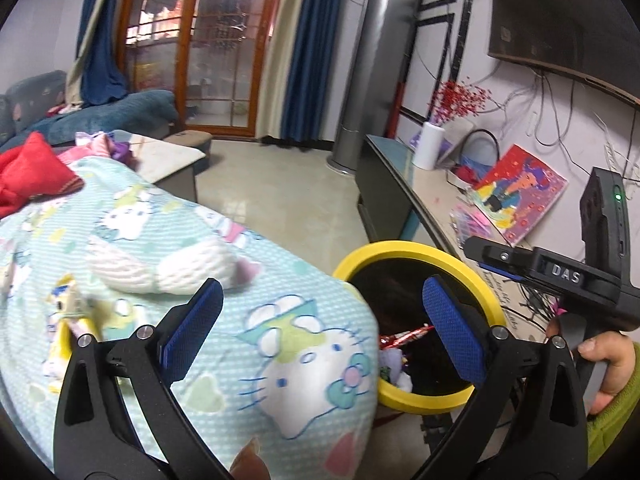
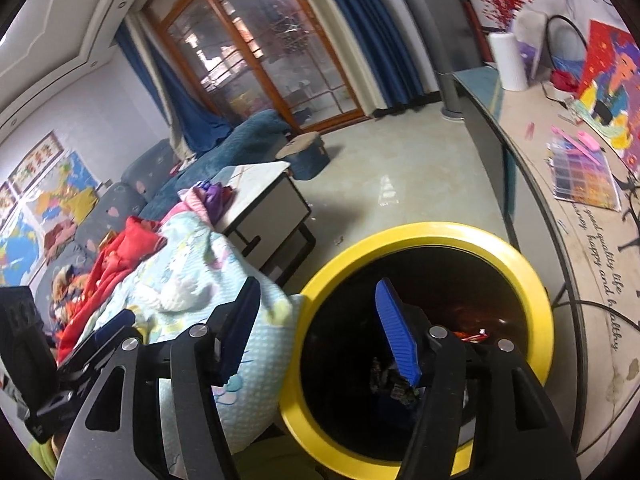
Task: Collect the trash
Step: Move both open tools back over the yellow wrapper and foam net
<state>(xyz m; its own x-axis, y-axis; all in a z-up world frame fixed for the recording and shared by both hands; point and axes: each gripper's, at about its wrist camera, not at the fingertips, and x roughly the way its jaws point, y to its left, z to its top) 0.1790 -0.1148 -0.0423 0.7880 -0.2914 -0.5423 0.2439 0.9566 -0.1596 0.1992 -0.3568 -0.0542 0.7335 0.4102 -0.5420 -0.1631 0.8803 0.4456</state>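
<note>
Two grippers are in view, each with blue-padded jaws set apart and nothing between the pads. The left gripper [image 1: 322, 320] occupies the lower centre of the left wrist view; its jaws stand wide open, one pad over the blanket [image 1: 200, 280] and the other over the mouth of the bin [image 1: 404, 250]. The right gripper [image 2: 320, 328] occupies the lower centre of the right wrist view; its jaws are partly open and empty, the left pad over the blanket edge and the right pad over the dark interior of the bin. The bin is a round container with a yellow rim and a black inside; it sits at lower right centre in both views, touching the blanket's edge on its left side. Trash lies inside the bin: a red wrapper [image 1: 404, 336] and pale crumpled pieces near the bottom of the opening in the left wrist view. The blanket is light blue with a cartoon cat print and fills the lower left of the left wrist view. A white plush item [image 1: 180, 268] rests on it at mid-left, and a small yellow packet [image 1: 70, 320] lies further left. A red cloth [image 1: 32, 172] lies at the far left edge. The right gripper's housing and the hand [image 1: 600, 364] that holds it appear at the right edge of the left wrist view. A bench [image 2: 560, 200] with a painting and a coloured tray runs along the right side of the right wrist view.
</note>
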